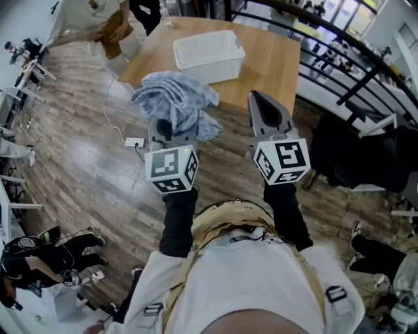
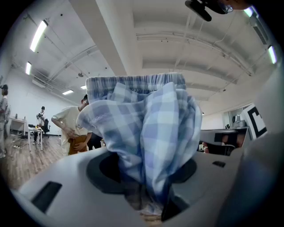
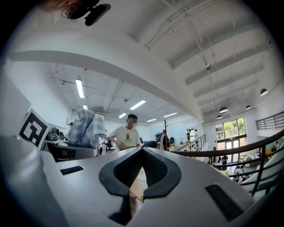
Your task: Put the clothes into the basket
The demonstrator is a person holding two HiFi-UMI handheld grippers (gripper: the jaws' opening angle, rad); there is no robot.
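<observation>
A bundle of blue and white plaid clothes (image 1: 176, 101) hangs lifted over the near edge of the wooden table (image 1: 274, 59). My left gripper (image 1: 171, 130) is shut on it. In the left gripper view the cloth (image 2: 142, 133) fills the space between the jaws of the left gripper (image 2: 146, 177) and hides their tips. The white slatted basket (image 1: 209, 55) stands on the table just beyond the bundle. My right gripper (image 1: 257, 98) is held to the right of the clothes, shut and holding nothing. In its own view the right gripper (image 3: 141, 153) has its pads meeting, and the clothes (image 3: 86, 128) show at the left.
A black railing (image 1: 339, 59) runs behind the table at the right. A dark chair with a bag (image 1: 353, 156) stands close on the right. A power strip with a cable (image 1: 134, 141) lies on the wood floor at the left. A person (image 1: 104, 19) bends over at the far left end of the table.
</observation>
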